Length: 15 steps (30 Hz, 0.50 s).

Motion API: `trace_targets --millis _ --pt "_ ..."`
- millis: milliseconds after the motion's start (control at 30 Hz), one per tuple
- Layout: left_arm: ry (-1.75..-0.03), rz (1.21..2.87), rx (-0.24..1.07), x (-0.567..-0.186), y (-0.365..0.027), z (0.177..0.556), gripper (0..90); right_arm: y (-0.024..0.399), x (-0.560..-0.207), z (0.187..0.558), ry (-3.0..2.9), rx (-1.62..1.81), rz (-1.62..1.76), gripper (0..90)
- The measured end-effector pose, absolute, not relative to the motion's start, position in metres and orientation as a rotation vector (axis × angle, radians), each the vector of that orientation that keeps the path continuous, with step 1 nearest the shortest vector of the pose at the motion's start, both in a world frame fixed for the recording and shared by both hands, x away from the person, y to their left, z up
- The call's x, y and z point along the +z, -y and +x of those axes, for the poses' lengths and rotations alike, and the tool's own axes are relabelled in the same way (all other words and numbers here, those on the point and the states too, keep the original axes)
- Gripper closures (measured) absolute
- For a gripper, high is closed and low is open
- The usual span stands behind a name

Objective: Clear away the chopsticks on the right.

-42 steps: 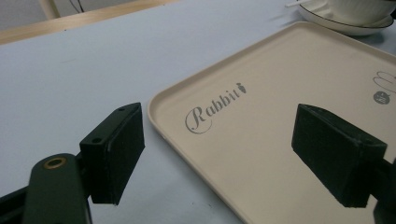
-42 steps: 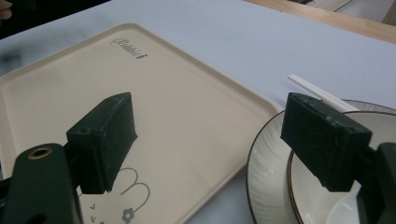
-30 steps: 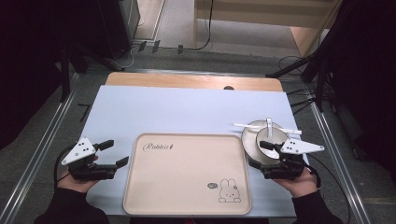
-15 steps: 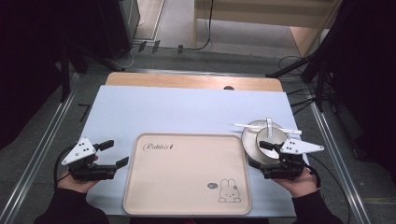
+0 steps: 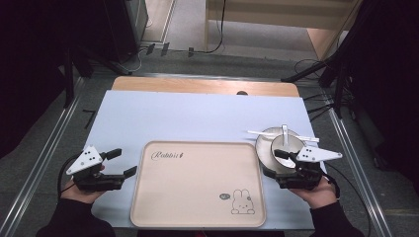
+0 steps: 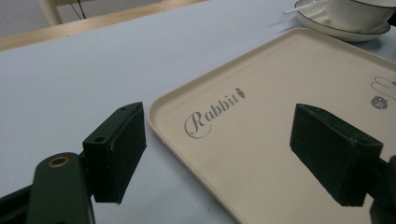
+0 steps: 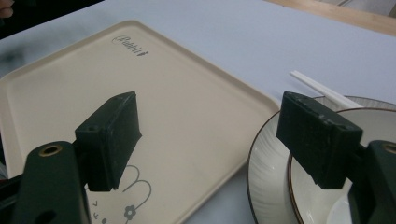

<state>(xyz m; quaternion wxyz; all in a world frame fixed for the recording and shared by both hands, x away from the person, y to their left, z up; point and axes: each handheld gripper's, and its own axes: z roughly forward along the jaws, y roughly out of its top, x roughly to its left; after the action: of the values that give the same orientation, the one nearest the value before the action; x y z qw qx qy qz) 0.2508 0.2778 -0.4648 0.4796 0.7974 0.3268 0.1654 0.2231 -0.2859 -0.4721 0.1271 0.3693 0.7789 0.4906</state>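
Pale blue matting covers the counter [image 5: 197, 116], with a strip of bare wood along its far edge and dark floor and cables beyond. Nearest, at the front edge, a cream tray [image 5: 197, 185] printed with a rabbit lies flat and bare, probably set there to receive the crockery. The left tongs [image 5: 122, 163] rest off the tray's left side in the person's left hand [image 5: 81, 190], pointing across toward it; their jaws have just been closing a little, yet stand wide with nothing between them, the tray's near-left corner [image 6: 161, 116] showing through the gap. The right tongs [image 5: 275, 163] sit low at the tray's right edge in the right hand [image 5: 316, 190], jaws wide apart and gripping nothing, aimed over the plate [image 7: 268, 177]. That plate [image 5: 264, 148] sits just beside the tray's far right corner, a bowl [image 5: 289, 143] on it and a white spoon [image 5: 285, 133] in the bowl; white chopsticks [image 5: 259, 132] lie behind.
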Motion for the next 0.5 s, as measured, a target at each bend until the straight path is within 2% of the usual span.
trace_targets --millis 167,500 --pt "-0.799 1.923 0.398 -0.464 -0.277 0.25 23.9 0.292 -0.469 0.228 -2.297 1.46 1.103 27.2" --pt "-0.816 1.899 0.367 -0.461 -0.277 0.248 30.6 0.299 -0.452 0.235 -2.275 1.415 1.135 27.5"
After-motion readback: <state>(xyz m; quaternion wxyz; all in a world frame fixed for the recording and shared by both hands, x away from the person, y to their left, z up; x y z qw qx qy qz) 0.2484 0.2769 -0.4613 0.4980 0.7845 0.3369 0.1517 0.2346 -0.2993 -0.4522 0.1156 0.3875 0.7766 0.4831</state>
